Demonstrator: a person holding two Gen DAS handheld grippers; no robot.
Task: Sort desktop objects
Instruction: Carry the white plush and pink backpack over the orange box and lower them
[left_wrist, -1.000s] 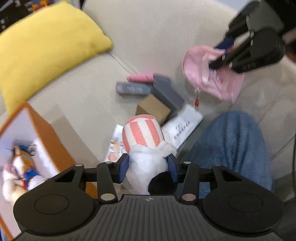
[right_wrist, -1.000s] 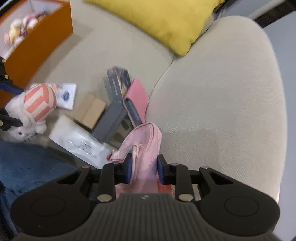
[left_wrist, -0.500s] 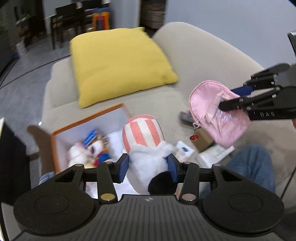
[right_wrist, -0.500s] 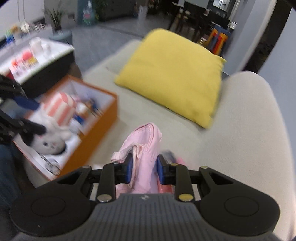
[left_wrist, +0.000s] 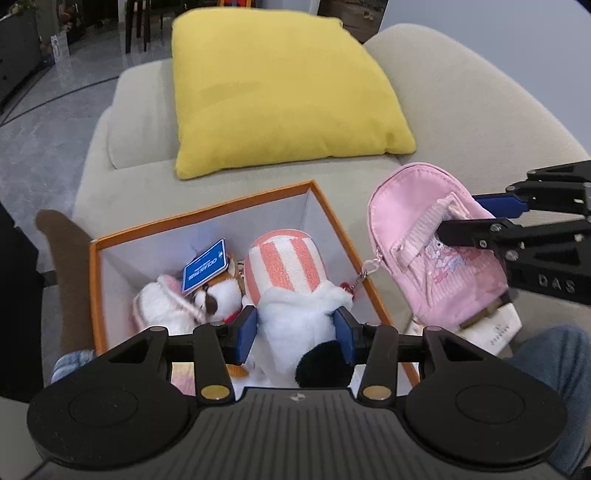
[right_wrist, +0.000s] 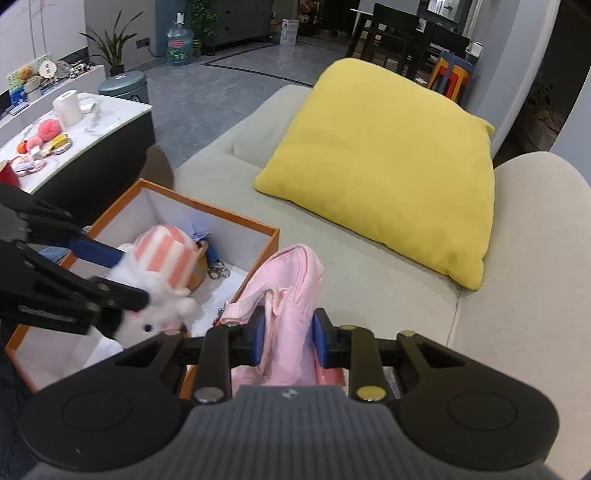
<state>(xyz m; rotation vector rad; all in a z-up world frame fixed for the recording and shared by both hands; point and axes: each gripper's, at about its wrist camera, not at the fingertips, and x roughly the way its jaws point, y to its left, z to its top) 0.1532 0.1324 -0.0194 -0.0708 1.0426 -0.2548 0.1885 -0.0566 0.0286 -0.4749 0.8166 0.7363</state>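
The left gripper (left_wrist: 295, 328) clamps a plush toy (left_wrist: 291, 295) over the orange box (left_wrist: 332, 218); the right gripper (right_wrist: 286, 338) pinches a pink pouch (right_wrist: 284, 291) at its three o'clock. The pouch's dangling chain could snag the rim.

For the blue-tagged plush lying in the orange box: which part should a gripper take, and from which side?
Probably its brown-and-white head, from straight above. The orange box walls rule out a side approach, a white plush crowds one side and the striped-hat plush, held by the left gripper, the other. The blue tag covers part of the head, so close the fingers below it.
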